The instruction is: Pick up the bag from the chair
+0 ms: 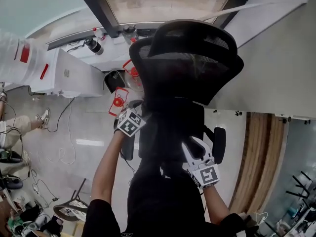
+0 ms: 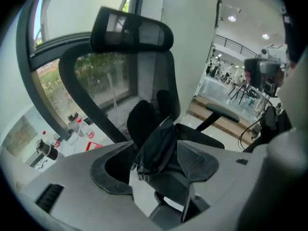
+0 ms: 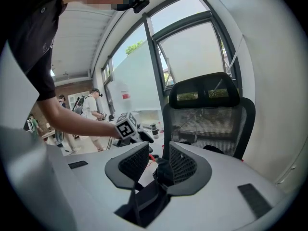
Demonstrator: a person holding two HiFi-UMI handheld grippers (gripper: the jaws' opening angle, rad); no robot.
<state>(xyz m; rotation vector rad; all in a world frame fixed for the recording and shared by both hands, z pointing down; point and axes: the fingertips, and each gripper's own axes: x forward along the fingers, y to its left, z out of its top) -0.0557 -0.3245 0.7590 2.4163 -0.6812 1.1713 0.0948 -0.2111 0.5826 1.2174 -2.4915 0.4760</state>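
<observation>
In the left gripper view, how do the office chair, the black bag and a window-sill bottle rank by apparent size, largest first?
1. The office chair, by far the largest.
2. The black bag on its seat.
3. The bottle, tiny; it stands farther from the camera, so its true size is unsure.

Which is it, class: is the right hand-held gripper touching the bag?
Touching. The right gripper view shows the bag wedged between the right hand-held gripper's jaws, filling their gap.

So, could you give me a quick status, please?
Left gripper open beside office chair. Right gripper looks shut on black bag, resting on seat. Nothing blocking.
</observation>
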